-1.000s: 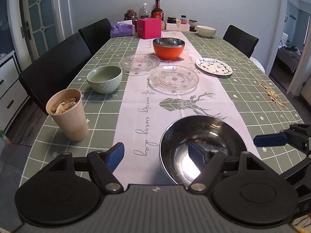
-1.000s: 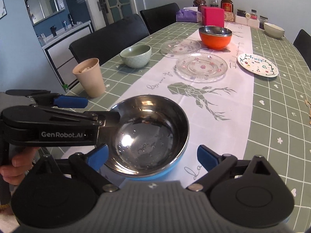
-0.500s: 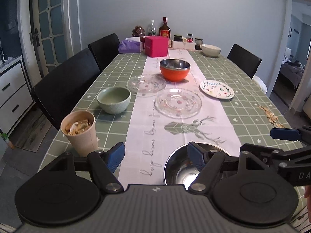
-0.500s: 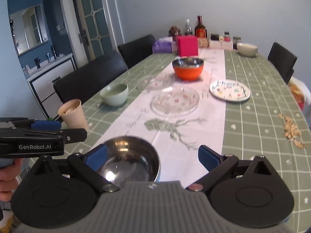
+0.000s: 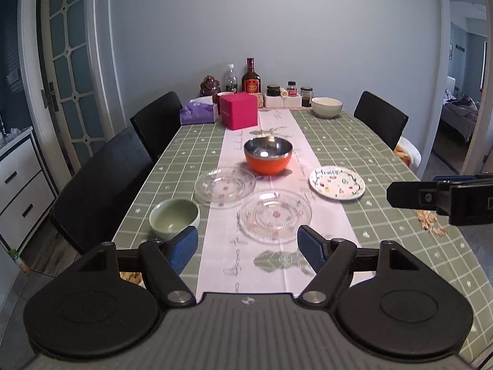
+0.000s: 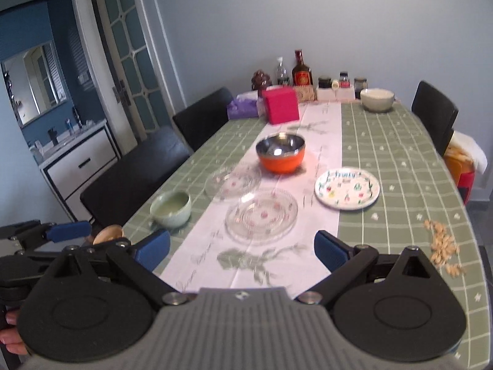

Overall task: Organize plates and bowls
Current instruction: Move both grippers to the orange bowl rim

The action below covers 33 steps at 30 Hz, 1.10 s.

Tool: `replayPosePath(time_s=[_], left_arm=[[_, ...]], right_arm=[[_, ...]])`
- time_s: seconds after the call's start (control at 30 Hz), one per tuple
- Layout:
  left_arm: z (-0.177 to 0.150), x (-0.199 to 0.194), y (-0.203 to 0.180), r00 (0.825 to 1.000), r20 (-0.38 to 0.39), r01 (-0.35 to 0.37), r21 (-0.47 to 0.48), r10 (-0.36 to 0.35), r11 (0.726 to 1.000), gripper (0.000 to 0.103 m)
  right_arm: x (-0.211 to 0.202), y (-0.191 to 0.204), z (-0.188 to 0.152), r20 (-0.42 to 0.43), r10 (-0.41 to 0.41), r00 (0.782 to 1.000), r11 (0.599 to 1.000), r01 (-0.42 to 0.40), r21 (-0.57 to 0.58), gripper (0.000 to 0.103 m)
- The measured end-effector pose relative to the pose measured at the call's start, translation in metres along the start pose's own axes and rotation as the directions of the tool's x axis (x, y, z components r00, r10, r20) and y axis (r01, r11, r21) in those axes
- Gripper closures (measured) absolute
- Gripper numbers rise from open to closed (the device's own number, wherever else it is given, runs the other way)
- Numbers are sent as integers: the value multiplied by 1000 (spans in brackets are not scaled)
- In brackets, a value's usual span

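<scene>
Both our jaws spread, empty, between pickups; next we reach the glass plate [image 5: 275, 216] just ahead of them

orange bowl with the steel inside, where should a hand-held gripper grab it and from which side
Judging from its pose, pinch the near rim of the orange bowl, one finger inside and one outside, coming down from above. It stands upright and open, and looks too wide to span; the near glass plate lies in a low approach path.
</scene>
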<state>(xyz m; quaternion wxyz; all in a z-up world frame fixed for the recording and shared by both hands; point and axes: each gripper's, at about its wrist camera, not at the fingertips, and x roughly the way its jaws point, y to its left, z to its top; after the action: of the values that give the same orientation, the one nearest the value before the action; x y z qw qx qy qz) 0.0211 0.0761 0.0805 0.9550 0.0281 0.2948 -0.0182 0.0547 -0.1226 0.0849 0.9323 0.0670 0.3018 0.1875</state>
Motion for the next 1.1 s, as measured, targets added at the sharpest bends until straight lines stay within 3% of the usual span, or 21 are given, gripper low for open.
replayPosePath(time_s=[0.27,0.37,0.47,0.73,0.83,1.0,1.1], left_arm=[[51,39,-8,999,39,20,52,-22,998,17],[68,58,-7,997,81,4,25,-6,1000,16],[87,84,-5,997,76,9,-13,-8,1000,16],[132,186,-13,998,-17,-59,-27,58,998,17],[148,236,-10,996,-77,-36,-47,32,998,17],[165,319,-4,985,-172,-42,-76,28,996,18],[167,362,0,976,-208,-84,-84,65,993,19]], right_arm=[[34,-41,58,3,-38,999,995,38,97,5],[49,-63,81,10,-69,998,983,67,171,5],[67,-84,105,18,-70,997,968,64,242,5],[158,-101,148,-21,-123,992,971,125,206,6],[204,-113,157,-76,-141,987,964,154,218,13],[278,-145,168,-145,-150,978,944,185,272,13],[320,-158,166,-190,-143,971,934,196,300,14]])
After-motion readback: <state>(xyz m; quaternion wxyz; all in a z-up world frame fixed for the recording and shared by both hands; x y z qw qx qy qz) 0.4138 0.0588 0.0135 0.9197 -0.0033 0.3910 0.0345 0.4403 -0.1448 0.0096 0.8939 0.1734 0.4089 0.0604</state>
